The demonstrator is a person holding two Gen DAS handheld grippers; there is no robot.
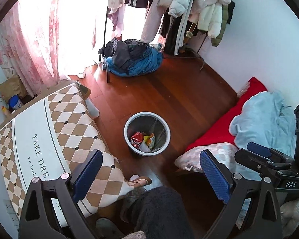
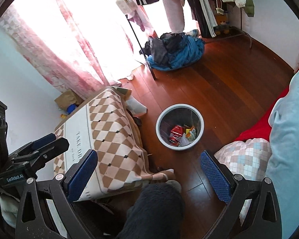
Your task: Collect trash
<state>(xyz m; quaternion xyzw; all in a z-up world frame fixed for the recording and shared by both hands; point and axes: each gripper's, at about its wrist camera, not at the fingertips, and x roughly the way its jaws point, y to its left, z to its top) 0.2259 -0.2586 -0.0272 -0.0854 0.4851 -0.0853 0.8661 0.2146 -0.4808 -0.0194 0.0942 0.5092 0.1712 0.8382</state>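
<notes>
One bin (image 1: 129,139) holding one red can (image 2: 175,134), several wrappers (image 1: 149,140), two empty grippers

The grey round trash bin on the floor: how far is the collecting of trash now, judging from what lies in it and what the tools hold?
Done: the grey round trash bin already holds a red soda can and crumpled wrappers. In hand: nothing; the left tool and the right tool are both open and empty, above the wooden floor. Left: no loose trash shows on the floor or the checkered table cover.
</notes>
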